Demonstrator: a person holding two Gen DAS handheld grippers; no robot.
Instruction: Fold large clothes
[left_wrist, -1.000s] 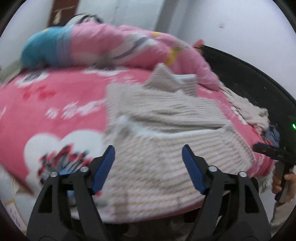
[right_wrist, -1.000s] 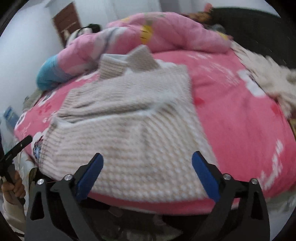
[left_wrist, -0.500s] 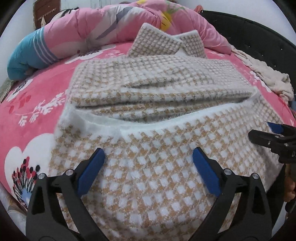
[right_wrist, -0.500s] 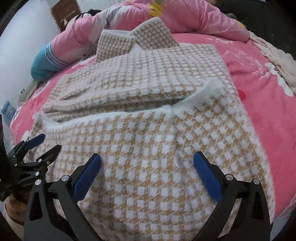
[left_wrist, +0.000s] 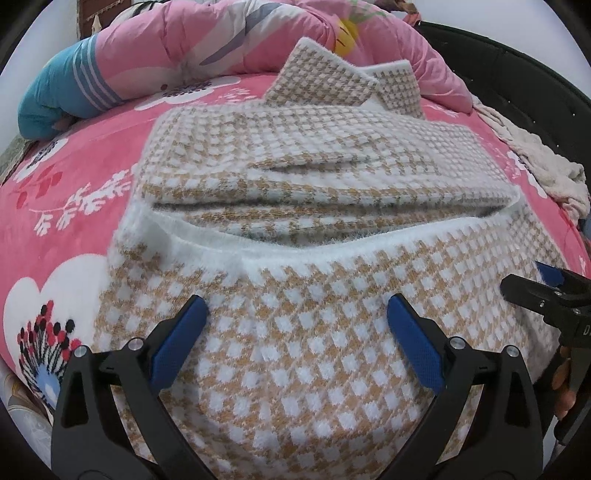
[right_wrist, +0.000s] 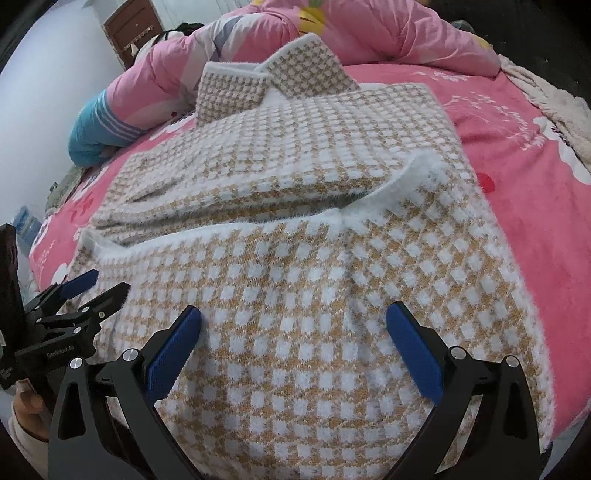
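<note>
- The checked sweater lies spread on the bed, collar toward the far quilt and its near end draped over the bed's edge.
- Judging by how it lies, the folding is partly done: the bottom part is turned up over the body, its white fuzzy hem running across the middle, and what look like the sleeves are tucked in flat beneath it.
- What seems left is at least one more fold to make the bundle compact (I am only guessing from the shape).
- The left gripper hangs over the near-left part of the turned-up panel, fingers spread wide, nothing between them and nothing held.
- The right gripper sits over the near-right part, fingers just as wide apart and empty; each one shows at the side of the other's view.
- The knit is thick and fluffy, tan and white in small squares, with a soft raised nap along the hem and the stiff, upright collar.
- It bulges softly rather than lying crisp, so the edges look rounded.
- The bed cover is a plush pink fleece with white blossoms; a puffy pink quilt with a blue striped end is heaped behind, and a cream garment lies crumpled off to the right.
</note>
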